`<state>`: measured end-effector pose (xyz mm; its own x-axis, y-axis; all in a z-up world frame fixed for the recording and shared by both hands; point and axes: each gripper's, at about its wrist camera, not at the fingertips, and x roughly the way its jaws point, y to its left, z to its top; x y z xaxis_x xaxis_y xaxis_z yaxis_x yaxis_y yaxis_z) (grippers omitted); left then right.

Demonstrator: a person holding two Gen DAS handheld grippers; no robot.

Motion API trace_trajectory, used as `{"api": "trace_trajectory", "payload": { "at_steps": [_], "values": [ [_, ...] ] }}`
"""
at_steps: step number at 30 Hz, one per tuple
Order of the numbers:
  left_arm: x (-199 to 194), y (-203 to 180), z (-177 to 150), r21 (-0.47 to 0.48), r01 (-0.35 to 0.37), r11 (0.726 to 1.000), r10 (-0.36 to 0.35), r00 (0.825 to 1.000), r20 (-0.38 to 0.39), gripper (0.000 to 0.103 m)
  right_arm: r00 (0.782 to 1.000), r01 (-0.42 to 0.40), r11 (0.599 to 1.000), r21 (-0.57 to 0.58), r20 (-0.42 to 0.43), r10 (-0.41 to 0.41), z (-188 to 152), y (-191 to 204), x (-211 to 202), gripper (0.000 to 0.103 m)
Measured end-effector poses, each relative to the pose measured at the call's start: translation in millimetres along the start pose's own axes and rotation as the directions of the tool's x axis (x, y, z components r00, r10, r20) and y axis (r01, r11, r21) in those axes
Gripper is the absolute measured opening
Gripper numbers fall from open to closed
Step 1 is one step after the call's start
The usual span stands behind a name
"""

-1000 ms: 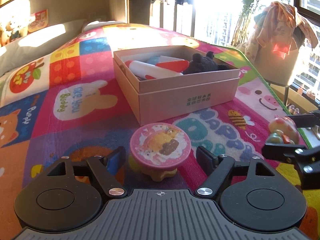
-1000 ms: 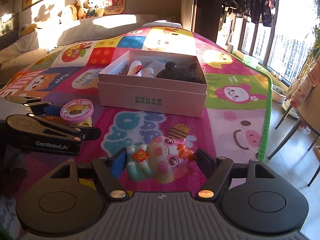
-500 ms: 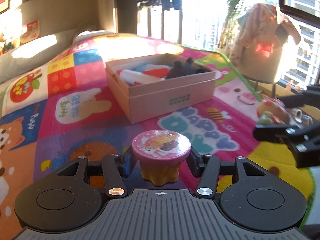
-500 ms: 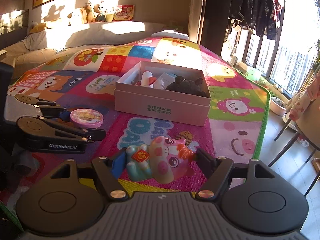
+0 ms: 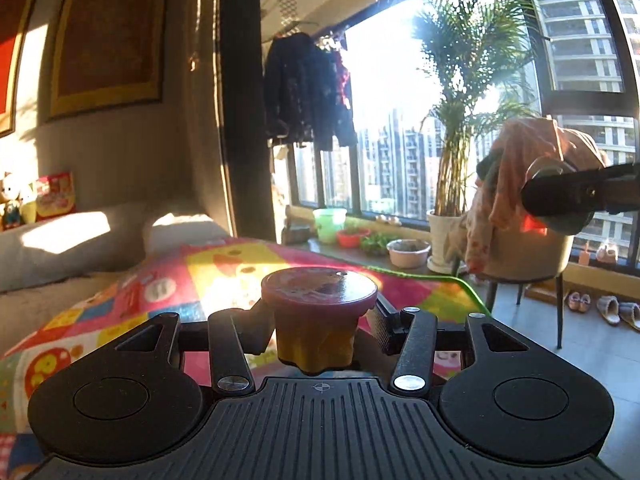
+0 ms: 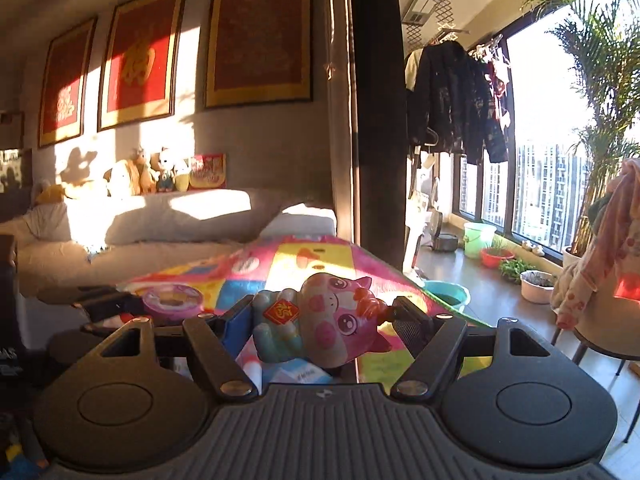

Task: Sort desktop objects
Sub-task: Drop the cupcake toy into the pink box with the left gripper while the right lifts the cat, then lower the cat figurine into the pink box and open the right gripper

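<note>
A round toy with a pink pictured lid (image 5: 319,286) and a yellow base hangs in the air between my left gripper's (image 5: 316,316) fingers, which are closing on it and hold it at the base. The right wrist view shows the same toy (image 6: 172,299) at the left, level with my right gripper (image 6: 322,316). That gripper is shut on a pink pig figurine (image 6: 336,316) with a red tag, lying sideways above the colourful play mat (image 6: 280,260). Under the pig I see a white tube and a blue-white packet (image 6: 304,376). The pink box is out of sight.
A grey sofa (image 6: 180,216) with plush toys stands behind the mat. To the right, a chair draped with clothes (image 5: 532,216), a potted palm (image 5: 452,184) and several basins (image 6: 446,294) stand on the floor by the window.
Both grippers rose and tilted up, lifting the lidded toy and the pig off the mat. The left jaws closed on the toy. The box dropped out of view.
</note>
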<state>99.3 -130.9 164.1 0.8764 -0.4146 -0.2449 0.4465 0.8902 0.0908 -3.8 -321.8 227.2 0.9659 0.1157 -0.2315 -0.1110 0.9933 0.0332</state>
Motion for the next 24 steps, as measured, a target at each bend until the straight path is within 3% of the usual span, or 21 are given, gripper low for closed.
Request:
{"api": "trace_trajectory", "payload": {
  "at_steps": [1,2,3,5,13,24],
  "values": [
    [12.3,3.8,0.4,-0.007,-0.004,1.0,0.003,1.0,-0.018,0.059,1.0,0.0,1.0,0.009,0.003,0.0,9.3,-1.5,10.1,0.074],
    [19.8,8.1,-1.4,-0.023,0.004,1.0,-0.005,0.999,-0.044,0.072,1.0,0.002,1.0,0.016,0.0,-0.002,16.3,-2.4,21.0,0.074],
    [23.5,13.3,-7.1,-0.052,0.009,0.999,-0.013,0.997,-0.072,0.079,1.0,0.007,1.0,0.022,-0.006,-0.006,21.1,-3.1,30.9,0.074],
    [17.2,19.2,-26.6,-0.087,0.023,0.996,-0.031,0.994,-0.102,0.093,1.0,0.018,1.0,0.026,-0.023,-0.017,24.2,-4.8,47.6,0.074],
    [-20.6,23.2,-116.4,-0.144,-0.023,0.989,-0.022,0.952,-0.304,0.098,0.989,-0.003,0.999,0.055,-0.144,0.011,4.8,-1.3,97.5,0.074],
    [-51.8,29.4,-127.0,-0.236,-0.015,0.972,-0.055,0.955,-0.29,0.102,0.947,-0.041,0.986,0.163,-0.308,0.09,-6.2,26.0,180.7,0.074]
  ]
}}
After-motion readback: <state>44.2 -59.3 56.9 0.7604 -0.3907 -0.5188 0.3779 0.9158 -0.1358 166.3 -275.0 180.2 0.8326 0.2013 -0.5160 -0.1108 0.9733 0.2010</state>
